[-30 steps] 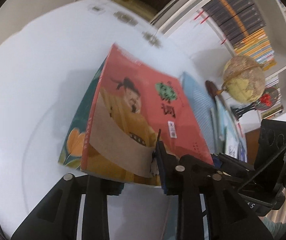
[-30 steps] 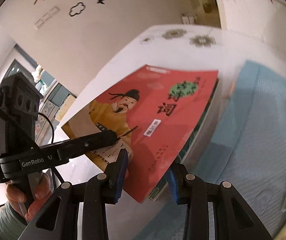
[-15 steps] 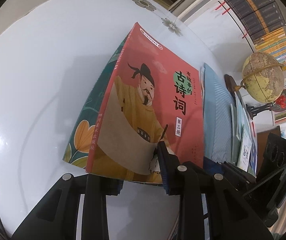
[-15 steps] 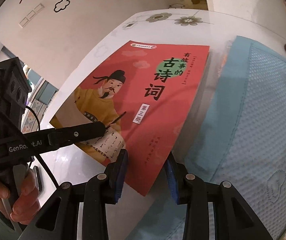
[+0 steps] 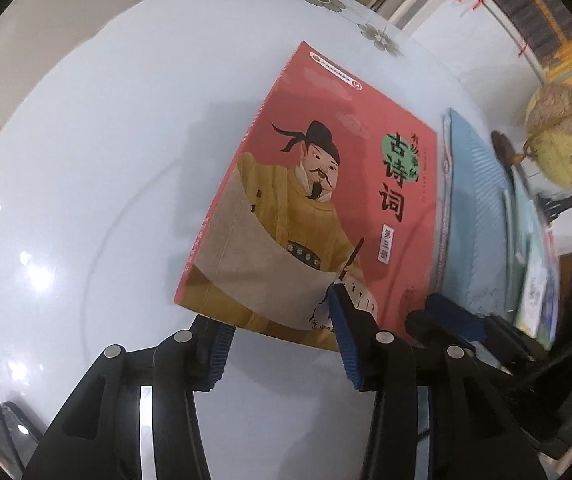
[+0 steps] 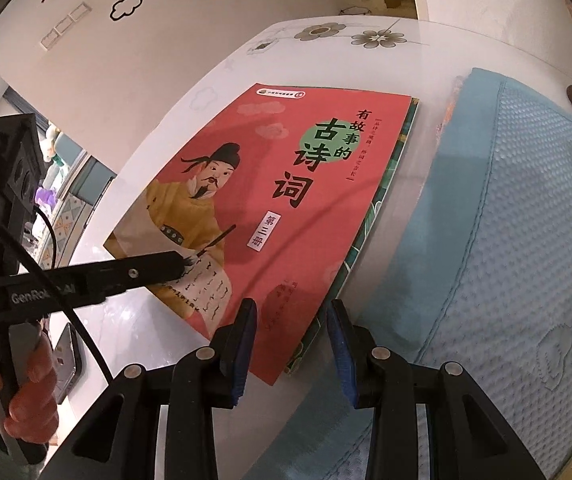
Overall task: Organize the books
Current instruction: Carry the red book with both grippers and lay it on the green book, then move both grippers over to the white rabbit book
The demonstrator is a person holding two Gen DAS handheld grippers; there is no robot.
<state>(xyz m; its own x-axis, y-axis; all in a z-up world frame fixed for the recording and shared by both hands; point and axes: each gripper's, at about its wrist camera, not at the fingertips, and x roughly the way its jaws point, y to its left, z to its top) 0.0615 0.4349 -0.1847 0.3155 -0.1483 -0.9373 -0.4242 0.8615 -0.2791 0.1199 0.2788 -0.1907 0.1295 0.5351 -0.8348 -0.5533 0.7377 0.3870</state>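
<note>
We see red book [image 5: 318, 200] flat on worktop [image 5: 106, 160]; left tool [image 5: 282, 344] opening, releasing its 6 o'clock edge; right tool [image 6: 292, 344] part-open, empty, at its corner.

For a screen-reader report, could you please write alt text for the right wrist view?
A red book lies on a green book on a white table, its corner between the right gripper jaws. The left gripper is opening over its lower edge.
</note>
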